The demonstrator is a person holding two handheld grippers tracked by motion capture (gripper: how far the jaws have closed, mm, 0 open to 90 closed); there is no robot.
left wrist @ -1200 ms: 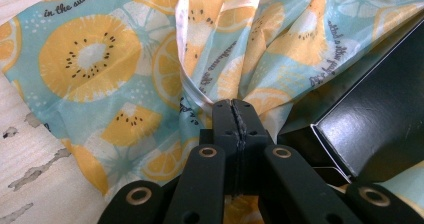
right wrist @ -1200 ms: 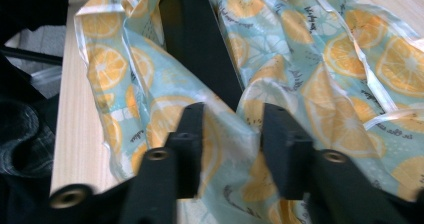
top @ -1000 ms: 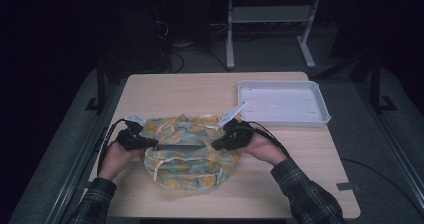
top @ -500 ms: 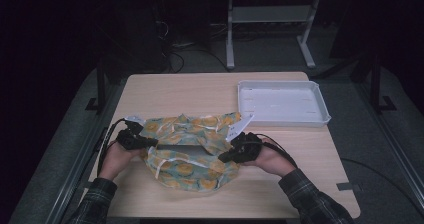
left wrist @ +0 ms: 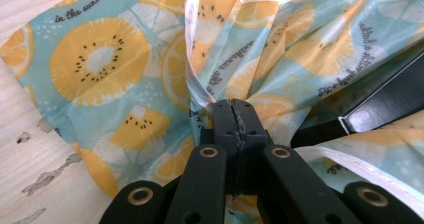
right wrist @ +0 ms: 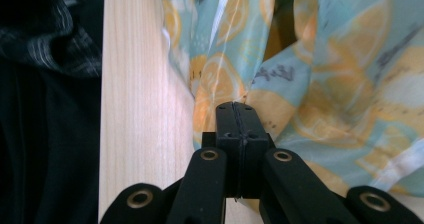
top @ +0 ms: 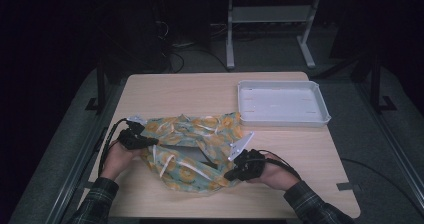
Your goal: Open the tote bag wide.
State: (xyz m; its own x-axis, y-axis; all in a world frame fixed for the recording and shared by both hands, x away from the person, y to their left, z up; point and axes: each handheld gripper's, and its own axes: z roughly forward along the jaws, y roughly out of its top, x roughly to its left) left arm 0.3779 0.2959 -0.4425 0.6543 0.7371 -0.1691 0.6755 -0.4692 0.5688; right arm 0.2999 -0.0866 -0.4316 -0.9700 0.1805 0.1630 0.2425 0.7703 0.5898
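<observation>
A teal cloth bag (top: 192,170) printed with orange and lemon slices lies crumpled on the wooden table (top: 200,91). My left gripper (top: 152,142) is shut on the bag's left rim; in the left gripper view its jaws (left wrist: 233,104) pinch a fold with a white hem (left wrist: 197,84). My right gripper (top: 227,175) is shut on the bag's near right edge, close to the table's front; the right gripper view shows the cloth (right wrist: 350,84) caught at the tips (right wrist: 235,106). A flat dark thing (top: 187,151) lies in the bag's mouth, its corner (left wrist: 390,99) poking out.
A shallow white tray (top: 320,104) sits at the back right of the table. Bare wood stretches behind the bag and to the right of my right hand (top: 272,174). The table's front edge (right wrist: 102,109) runs close beside the right gripper.
My right gripper has pulled its edge of the bag toward the table's front edge and a little right, stretching the mouth wider. The left gripper has stayed put.
</observation>
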